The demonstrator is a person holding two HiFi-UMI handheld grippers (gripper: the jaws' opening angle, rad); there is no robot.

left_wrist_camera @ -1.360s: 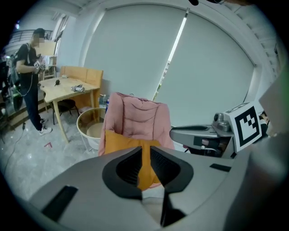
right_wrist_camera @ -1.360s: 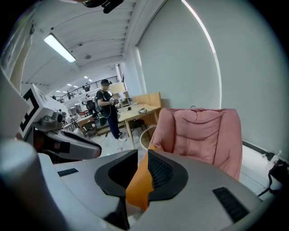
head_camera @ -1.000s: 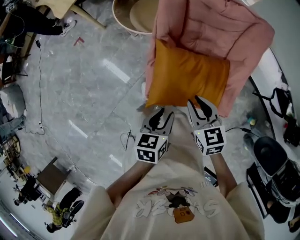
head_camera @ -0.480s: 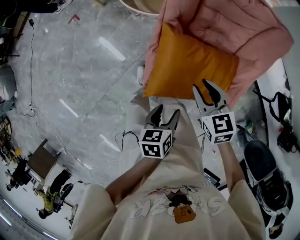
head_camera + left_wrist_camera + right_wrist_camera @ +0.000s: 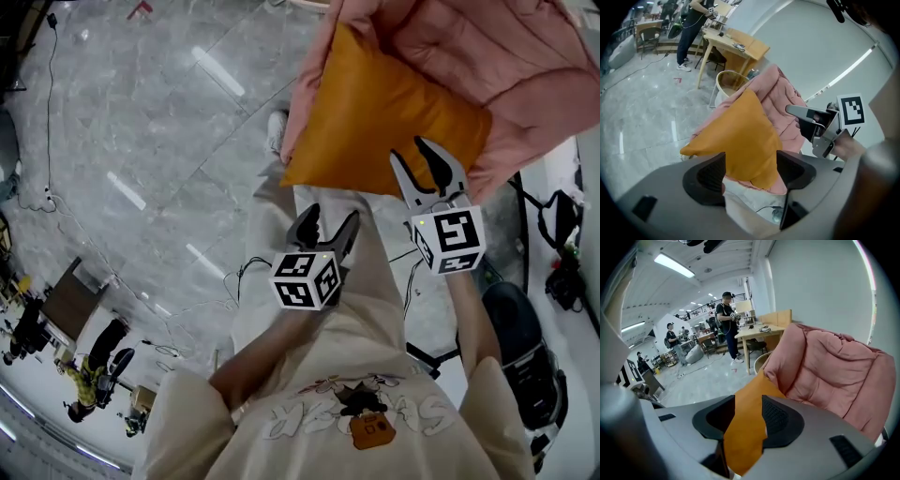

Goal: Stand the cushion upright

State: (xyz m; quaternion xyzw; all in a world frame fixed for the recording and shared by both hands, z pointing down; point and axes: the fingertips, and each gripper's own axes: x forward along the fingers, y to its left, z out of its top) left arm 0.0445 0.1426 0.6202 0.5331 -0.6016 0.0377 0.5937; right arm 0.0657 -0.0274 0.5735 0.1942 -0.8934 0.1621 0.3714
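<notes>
The orange cushion [image 5: 384, 122] leans tilted against a pink padded chair [image 5: 534, 66]; one corner points up in the left gripper view [image 5: 740, 131]. My left gripper [image 5: 330, 217] hangs below the cushion's lower edge, apart from it; its jaws have just been opening and hold nothing. My right gripper [image 5: 412, 150] overlaps the cushion's lower right edge. Its jaws have also just been opening, and the orange fabric [image 5: 745, 427] shows in the gap between them without being pinched. From the left gripper view, the right gripper [image 5: 808, 117] shows beside the pink chair [image 5: 785, 101].
My own legs and a shoe [image 5: 275, 131] are under the grippers, with a thin cable [image 5: 253, 272] on the grey floor. A dark chair [image 5: 520, 347] stands at the right. A wooden table [image 5: 736, 44], a round tub [image 5: 724, 82] and a standing person [image 5: 726, 319] are beyond the pink chair.
Both grippers have dropped back from the cushion's lower edge and their jaws stand wider. The left one has come clear of the cushion. The cushion stays against the chair.
</notes>
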